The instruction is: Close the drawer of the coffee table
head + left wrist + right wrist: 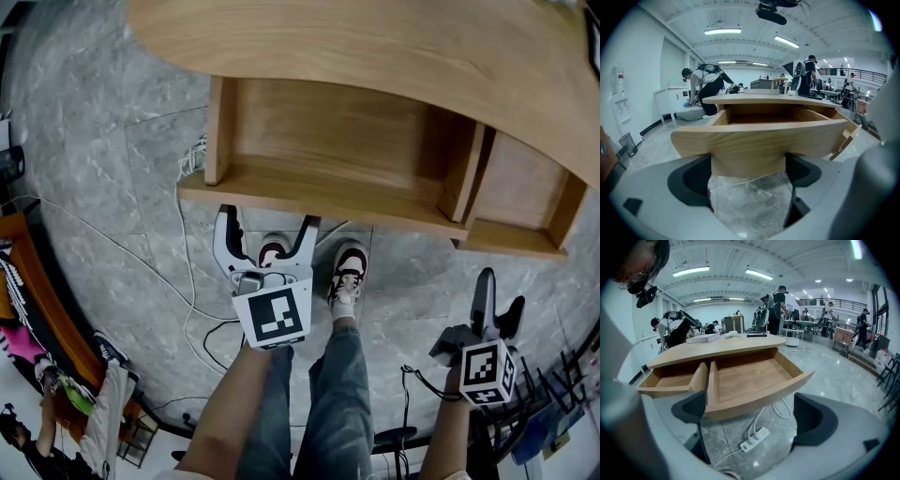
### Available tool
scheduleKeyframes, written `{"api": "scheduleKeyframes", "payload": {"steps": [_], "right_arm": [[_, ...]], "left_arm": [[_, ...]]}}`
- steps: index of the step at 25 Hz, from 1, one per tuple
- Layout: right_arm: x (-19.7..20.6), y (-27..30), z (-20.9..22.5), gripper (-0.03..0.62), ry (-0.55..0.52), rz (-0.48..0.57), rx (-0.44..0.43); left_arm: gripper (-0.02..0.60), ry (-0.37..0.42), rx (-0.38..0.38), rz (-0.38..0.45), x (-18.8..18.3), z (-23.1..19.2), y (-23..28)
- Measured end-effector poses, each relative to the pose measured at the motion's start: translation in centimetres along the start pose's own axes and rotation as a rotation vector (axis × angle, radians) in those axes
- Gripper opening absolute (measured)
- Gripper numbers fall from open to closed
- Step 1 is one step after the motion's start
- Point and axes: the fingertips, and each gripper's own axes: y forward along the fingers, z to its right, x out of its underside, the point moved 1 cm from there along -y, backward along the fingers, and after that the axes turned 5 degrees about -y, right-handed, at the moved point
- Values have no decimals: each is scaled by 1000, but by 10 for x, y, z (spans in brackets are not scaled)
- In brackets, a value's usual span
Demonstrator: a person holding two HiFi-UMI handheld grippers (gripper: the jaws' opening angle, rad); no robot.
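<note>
Left gripper (267, 230) spread wide at the front of the open drawer (309, 197).

Its jaws stand apart and hold nothing, with the curved front panel just ahead of them; whether they touch it I cannot tell. The drawer stands far out from under the coffee table (375, 47). The gripper is left of the panel's middle, so a push from here may skew the drawer and jam it. Further right, a smaller drawer (516, 239) is also open, and the right gripper (500, 298), jaws apart and empty, hangs well back.
</note>
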Motion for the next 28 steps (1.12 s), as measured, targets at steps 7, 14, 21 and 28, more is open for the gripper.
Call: {"api": "scheduleKeyframes", "payload": {"steps": [7,14,21,28], "right_arm": [[4,2,-4,588,22,-11,8],[3,8,-6,588,37,-13,15],[0,13,-2,588,46,-19,25],[-3,16,1,588,43,-19,34]], "left_arm": [[494,43,16,27,-19,0,26],[494,38,16,20,-29,0,40],[495,21,10,16,-34,0,46],[495,27,8,8,-40,1,55]]}}
